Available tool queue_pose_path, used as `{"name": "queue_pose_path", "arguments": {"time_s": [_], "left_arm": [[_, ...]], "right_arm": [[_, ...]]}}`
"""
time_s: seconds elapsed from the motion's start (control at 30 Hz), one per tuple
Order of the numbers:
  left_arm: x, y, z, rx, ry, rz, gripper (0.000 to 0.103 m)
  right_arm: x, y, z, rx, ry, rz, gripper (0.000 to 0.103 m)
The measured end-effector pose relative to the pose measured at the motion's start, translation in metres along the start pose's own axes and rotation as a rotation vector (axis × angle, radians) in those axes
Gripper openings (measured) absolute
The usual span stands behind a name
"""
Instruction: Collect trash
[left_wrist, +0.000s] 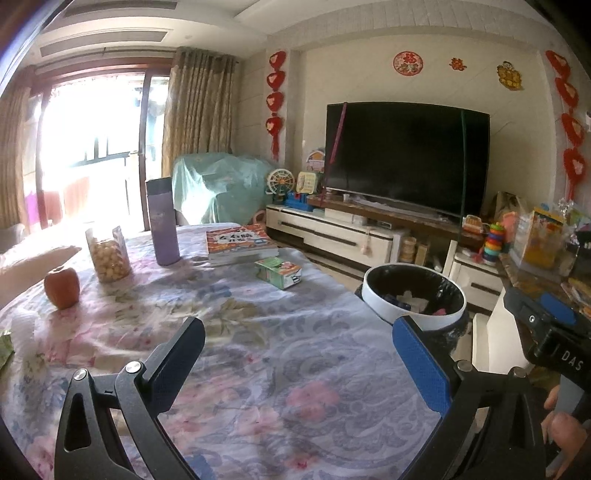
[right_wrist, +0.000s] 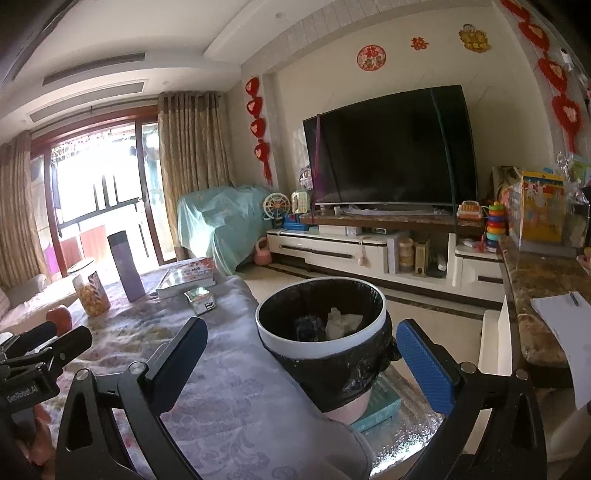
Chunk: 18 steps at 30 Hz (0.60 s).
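Presently both left tongs (left_wrist: 297, 354) and right tongs (right_wrist: 301, 354) hang spread, gripping nothing. White round bin with black liner (right_wrist: 320, 325) stands beside the floral-clothed desk (right_wrist: 236, 387), crumpled white paper (right_wrist: 341, 320) inside.

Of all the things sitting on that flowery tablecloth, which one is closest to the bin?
The small green carton. It lies nearest the table edge beside the black-lined bin; the books, purple flask, snack jar and apple sit farther away.
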<state>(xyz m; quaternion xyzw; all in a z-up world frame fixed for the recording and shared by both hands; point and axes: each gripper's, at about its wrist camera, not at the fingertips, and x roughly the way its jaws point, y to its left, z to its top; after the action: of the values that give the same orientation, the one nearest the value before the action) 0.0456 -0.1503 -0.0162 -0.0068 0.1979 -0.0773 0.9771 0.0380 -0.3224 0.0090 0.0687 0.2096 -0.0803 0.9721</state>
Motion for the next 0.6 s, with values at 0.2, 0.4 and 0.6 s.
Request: {"name": "queue_pose_path", "arguments": {"time_s": [0.2, 0.4, 0.6], "left_arm": [[0.0024, 0.0013, -0.0006, 0.004, -0.012, 0.008, 0.103], [0.0045, 0.0064, -0.0036, 0.002, -0.019, 0.009, 0.102], [0.0063, 0.0070, -0.0063, 0.002, -0.023, 0.009, 0.102]], "right_arm": [[-0.0011, 0.0031, -0.0025, -0.014, 0.009, 0.002, 0.103], [-0.0013, 0.0047, -0.0022, -0.018, 0.008, 0.007, 0.103], [-0.0037, 0.0081, -0.0010, -0.022, -0.007, 0.017, 0.103]]}}
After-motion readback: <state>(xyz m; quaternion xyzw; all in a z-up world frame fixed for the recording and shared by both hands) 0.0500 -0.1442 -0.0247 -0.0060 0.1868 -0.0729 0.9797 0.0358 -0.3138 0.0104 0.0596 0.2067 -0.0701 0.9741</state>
